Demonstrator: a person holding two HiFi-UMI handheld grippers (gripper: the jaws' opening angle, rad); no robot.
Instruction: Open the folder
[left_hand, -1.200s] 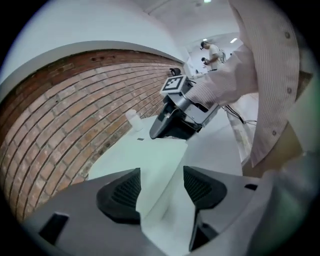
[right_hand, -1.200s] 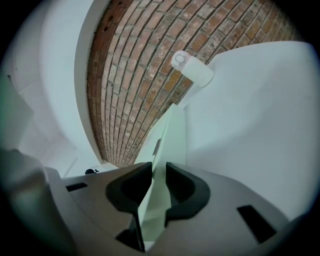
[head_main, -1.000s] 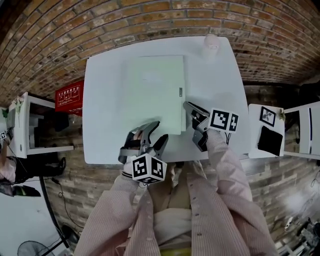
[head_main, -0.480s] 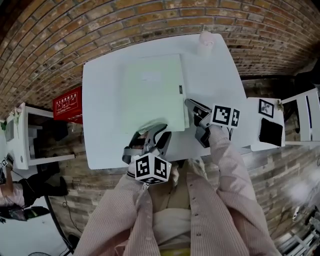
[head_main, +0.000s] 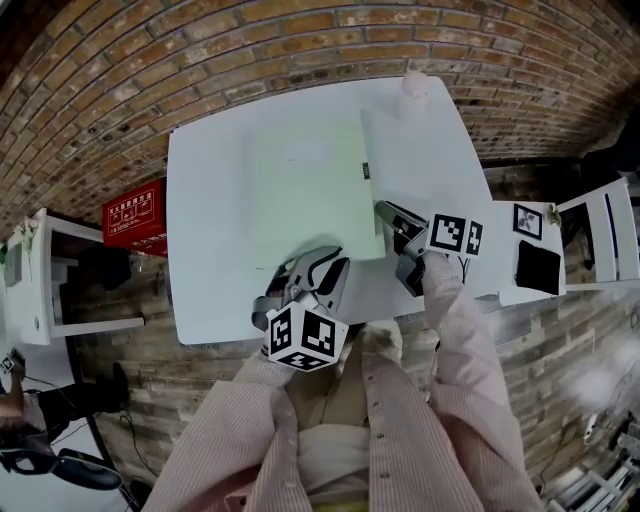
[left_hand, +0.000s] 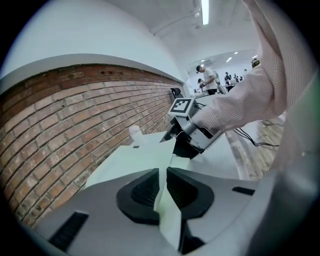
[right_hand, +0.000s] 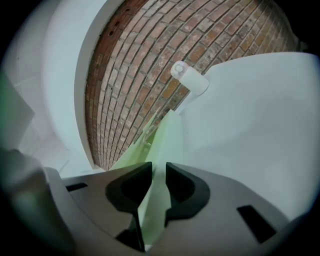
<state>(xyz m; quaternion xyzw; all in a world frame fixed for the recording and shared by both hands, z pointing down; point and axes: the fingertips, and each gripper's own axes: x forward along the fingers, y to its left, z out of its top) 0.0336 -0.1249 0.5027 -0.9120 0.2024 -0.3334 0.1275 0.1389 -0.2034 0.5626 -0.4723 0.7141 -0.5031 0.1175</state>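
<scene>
A pale green folder lies flat on the white table. My left gripper is at the folder's near edge. Its jaws have just been closing, and in the left gripper view they pinch a thin green cover sheet. My right gripper holds the folder's right edge near the front corner. In the right gripper view the green edge runs between the dark pads. The right gripper also shows past the left jaws.
A small white cup stands at the table's far right corner, by the brick wall. A red box sits on the floor left of the table. White side furniture stands at the right. People are far off in the room.
The left gripper's jaws went from wide open beside the folder's near edge to closed on it, and the gripper rose a little. The right gripper stayed at the right edge.
</scene>
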